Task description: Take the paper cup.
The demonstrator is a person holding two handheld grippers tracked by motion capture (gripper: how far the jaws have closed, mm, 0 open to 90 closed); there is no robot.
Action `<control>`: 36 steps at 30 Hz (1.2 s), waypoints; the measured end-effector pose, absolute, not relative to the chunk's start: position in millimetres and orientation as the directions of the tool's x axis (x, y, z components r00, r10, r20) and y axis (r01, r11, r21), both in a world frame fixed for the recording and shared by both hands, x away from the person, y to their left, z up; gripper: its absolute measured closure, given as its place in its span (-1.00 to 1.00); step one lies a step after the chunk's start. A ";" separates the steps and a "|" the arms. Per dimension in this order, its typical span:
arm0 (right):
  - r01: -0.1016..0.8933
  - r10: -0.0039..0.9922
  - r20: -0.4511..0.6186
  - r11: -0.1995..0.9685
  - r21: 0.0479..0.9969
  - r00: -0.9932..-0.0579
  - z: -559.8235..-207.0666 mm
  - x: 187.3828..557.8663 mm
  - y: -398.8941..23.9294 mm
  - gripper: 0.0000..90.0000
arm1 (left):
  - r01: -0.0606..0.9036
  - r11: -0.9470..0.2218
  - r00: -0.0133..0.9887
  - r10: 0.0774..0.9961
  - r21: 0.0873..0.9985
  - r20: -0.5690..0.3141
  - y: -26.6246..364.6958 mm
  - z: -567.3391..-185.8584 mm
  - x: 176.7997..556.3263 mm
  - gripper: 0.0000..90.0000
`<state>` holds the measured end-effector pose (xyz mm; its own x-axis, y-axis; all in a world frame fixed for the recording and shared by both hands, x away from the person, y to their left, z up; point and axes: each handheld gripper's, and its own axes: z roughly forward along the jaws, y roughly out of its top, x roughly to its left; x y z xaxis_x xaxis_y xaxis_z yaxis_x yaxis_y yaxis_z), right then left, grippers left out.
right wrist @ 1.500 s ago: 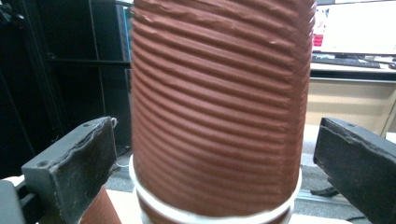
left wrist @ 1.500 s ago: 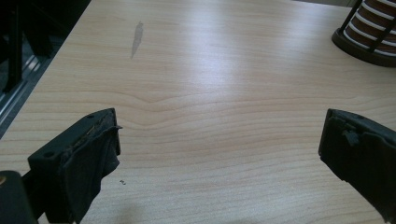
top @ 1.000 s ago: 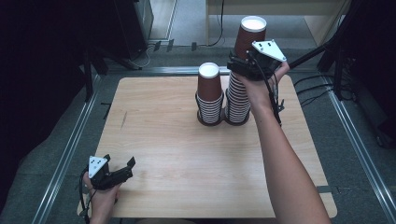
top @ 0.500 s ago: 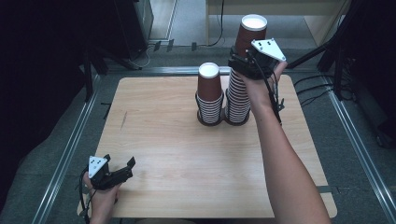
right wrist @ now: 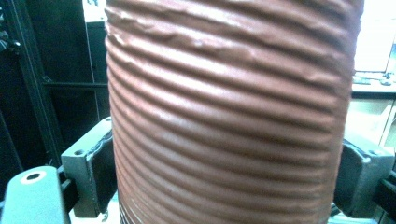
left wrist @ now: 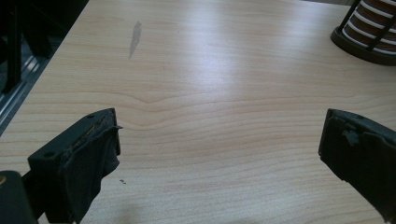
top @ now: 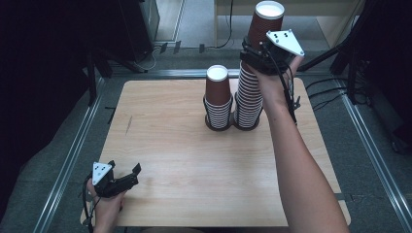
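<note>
Two stacks of ribbed brown paper cups stand at the table's far middle: a short stack (top: 217,99) and a tall stack (top: 248,99). My right gripper (top: 256,54) reaches to the top cup (top: 266,20) of the tall stack. Its jaws have just been closing, and they now press on both sides of that cup (right wrist: 229,107). My left gripper (top: 127,175) rests at the near left corner of the table, open, with bare wood between its fingers (left wrist: 88,158).
The stacks sit in black wire holders (left wrist: 366,42) on the wooden table (top: 170,145). Metal rails (top: 73,150) run along the table's left and right sides. A grey smear (left wrist: 135,37) marks the wood at the left.
</note>
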<state>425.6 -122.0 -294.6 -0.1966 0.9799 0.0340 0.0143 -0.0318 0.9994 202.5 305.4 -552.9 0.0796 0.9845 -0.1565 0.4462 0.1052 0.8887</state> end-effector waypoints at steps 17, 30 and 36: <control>-0.070 0.979 -0.032 0.018 0.997 -0.199 -273.1 418.9 -115.0 -0.72 | 0.445 0.107 0.077 0.985 0.889 -0.157 305.3 -552.9 202.7 -1.00; -0.122 0.979 -0.030 0.005 0.993 -0.203 -257.1 406.8 -118.0 -0.72 | 0.444 0.107 0.079 0.984 0.890 -0.158 305.4 -552.7 202.5 -1.00; -0.144 0.974 -0.057 0.025 0.989 -0.217 -249.9 396.5 -116.0 -0.72 | 0.442 0.110 0.078 0.984 0.890 -0.160 305.4 -552.7 202.6 -1.00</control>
